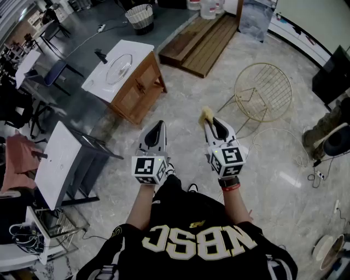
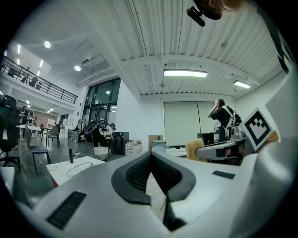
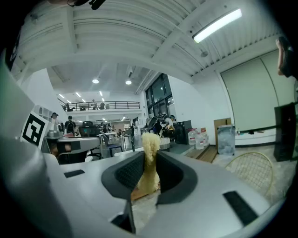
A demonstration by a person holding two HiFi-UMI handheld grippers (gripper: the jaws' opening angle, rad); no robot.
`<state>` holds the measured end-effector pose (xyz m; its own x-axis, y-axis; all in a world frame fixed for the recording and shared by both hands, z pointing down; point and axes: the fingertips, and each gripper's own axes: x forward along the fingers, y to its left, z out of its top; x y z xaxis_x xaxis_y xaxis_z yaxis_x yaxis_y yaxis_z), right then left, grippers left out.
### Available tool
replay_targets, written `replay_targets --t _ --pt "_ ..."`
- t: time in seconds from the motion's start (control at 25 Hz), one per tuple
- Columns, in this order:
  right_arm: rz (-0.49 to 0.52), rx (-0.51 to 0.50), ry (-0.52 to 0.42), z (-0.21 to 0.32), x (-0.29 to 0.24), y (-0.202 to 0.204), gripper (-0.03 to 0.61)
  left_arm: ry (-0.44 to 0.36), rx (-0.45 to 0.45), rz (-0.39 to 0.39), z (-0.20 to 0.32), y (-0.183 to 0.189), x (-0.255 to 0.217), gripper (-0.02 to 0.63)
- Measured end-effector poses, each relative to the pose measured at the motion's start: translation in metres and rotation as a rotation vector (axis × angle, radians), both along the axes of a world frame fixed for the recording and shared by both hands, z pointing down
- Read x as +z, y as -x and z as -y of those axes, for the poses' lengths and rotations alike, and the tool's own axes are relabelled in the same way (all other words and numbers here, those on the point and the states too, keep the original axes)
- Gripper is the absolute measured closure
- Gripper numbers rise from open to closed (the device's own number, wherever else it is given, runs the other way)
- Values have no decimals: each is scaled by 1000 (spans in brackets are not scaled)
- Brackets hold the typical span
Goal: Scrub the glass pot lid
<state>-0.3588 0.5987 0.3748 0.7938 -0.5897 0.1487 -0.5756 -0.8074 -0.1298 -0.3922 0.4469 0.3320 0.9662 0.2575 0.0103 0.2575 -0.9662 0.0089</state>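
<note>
The pale stone floor (image 1: 180,109) fills most of the head view, and the person stands on it with 2 grippers held out in front at about the same height. A low wooden platform (image 1: 202,41) lies far ahead. Left of it stands a wooden cabinet (image 1: 139,90) with a white top (image 1: 98,82). To the right, near the right gripper, is a gold wire chair (image 1: 262,93). A white side table (image 1: 57,164) is at the left edge, and a pale woven basket (image 1: 139,16) sits on the grey floor beyond the cabinet.

The left gripper (image 1: 156,127) (image 2: 151,155) has its jaws brought together at the tips, with nothing between them. The right gripper (image 1: 210,121) (image 3: 148,158) has its jaws closed on a yellow sponge (image 1: 206,115) (image 3: 149,162), which stands upright between the pads and pokes out past the tips.

The glass pot lid (image 1: 118,68) (image 2: 79,168) lies flat on the cabinet's white top, well apart from both grippers, ahead and to the left of the left one. 1 small dark object (image 1: 101,56) stands just beside it on the same top; it is too small to identify.
</note>
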Motion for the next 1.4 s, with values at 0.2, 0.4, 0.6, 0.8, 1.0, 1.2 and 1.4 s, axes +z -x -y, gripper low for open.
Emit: replay_targets --t 0.2,0.4,0.6,0.8,1.0,1.2,1.4 --pt "8 3 0 4 3 -15 500 8 20 5 -5 -21 3 598" --pt "32 29 -10 10 16 -45 499 30 38 16 2 -56 14 598" --pt "59 21 -13 34 27 -100 497 52 38 26 24 -114 27 598" --pt "92 -29 -22 87 26 -174 495 69 17 53 67 -185 33 598" --pt "116 -128 -51 163 12 -256 495 99 -56 53 139 -257 22 597" --pt "119 -227 -29 239 7 -316 494 123 -138 50 207 -311 22 597" --pt "108 -328 -11 303 4 -358 492 126 -210 48 260 -350 24 597"
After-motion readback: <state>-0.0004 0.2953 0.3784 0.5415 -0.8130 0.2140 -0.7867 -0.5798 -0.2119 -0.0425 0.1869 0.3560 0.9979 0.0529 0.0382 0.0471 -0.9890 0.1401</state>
